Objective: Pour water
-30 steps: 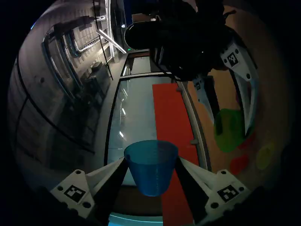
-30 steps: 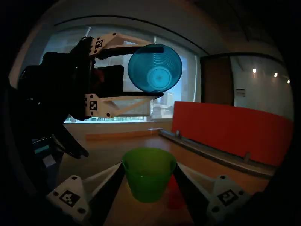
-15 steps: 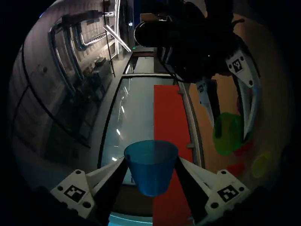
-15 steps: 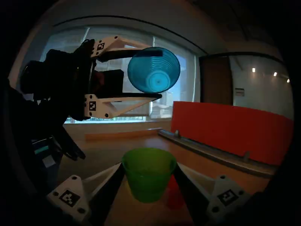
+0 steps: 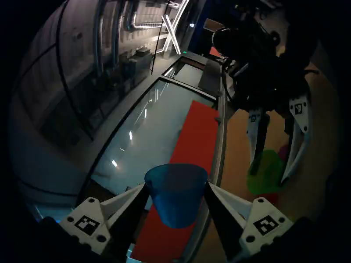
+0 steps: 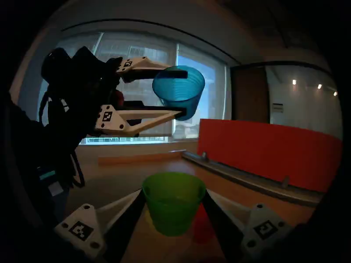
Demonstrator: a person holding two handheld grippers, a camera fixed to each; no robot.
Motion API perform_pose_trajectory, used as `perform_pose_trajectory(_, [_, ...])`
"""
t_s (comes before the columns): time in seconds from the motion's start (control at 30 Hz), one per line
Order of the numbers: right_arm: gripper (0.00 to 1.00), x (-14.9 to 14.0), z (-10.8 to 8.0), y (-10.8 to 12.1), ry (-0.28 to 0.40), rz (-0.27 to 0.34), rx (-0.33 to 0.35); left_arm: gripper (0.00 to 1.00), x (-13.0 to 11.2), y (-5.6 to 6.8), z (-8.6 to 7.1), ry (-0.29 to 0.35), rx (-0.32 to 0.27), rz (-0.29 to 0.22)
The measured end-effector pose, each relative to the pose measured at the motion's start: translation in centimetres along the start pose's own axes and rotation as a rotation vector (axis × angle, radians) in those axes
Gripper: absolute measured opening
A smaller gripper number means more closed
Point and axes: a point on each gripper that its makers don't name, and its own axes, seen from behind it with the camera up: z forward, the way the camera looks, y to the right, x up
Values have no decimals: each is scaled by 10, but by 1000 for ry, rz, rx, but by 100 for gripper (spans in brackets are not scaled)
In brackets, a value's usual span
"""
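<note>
Clamped with the left gripper (image 5: pixel 175 189) on a blue cup (image 5: pixel 176 206), both fingers pressed to its sides just under the rim. Caught the same pair in the right gripper view: left gripper (image 6: pixel 174 93) held high before the window (image 6: pixel 215 101), blue cup (image 6: pixel 179 87) between its fingers, tipped with the mouth turned partly toward the camera and the base pointing down and away. Showed ridged inner walls there; could not tell whether any water lay inside.

Closed with the right gripper (image 6: pixel 173 197) on a green cup (image 6: pixel 173 212), upright, mouth up, low over the wooden table (image 6: pixel 114 184). Could not make out a clear liquid level through its translucent wall. Kept the blue cup well above the green one and slightly to one side, the two apart. Noted a small red thing (image 6: pixel 197 224) on the table just behind the green cup, and a long red panel (image 6: pixel 272 149) along the table's far edge.
</note>
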Motion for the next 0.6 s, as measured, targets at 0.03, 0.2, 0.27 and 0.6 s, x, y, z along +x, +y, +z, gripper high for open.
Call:
perform_pose_trajectory(0.03, [91, 0, 0, 0, 1, 0, -2, 85, -3, 0, 0, -4, -2, -32])
perform_pose_trajectory(0.2, [91, 0, -2, 3, 3, 1, -7, 85, -15, -1, 0, -23, -3, -176])
perform_pose_trajectory(0.27, [91, 0, -3, 4, 2, 1, -10, 85, -19, -2, -1, -33, -1, -224])
perform_pose_trajectory(0.6, [91, 3, -6, 6, 6, 2, -23, 85, -32, -5, 0, -40, 1, -486])
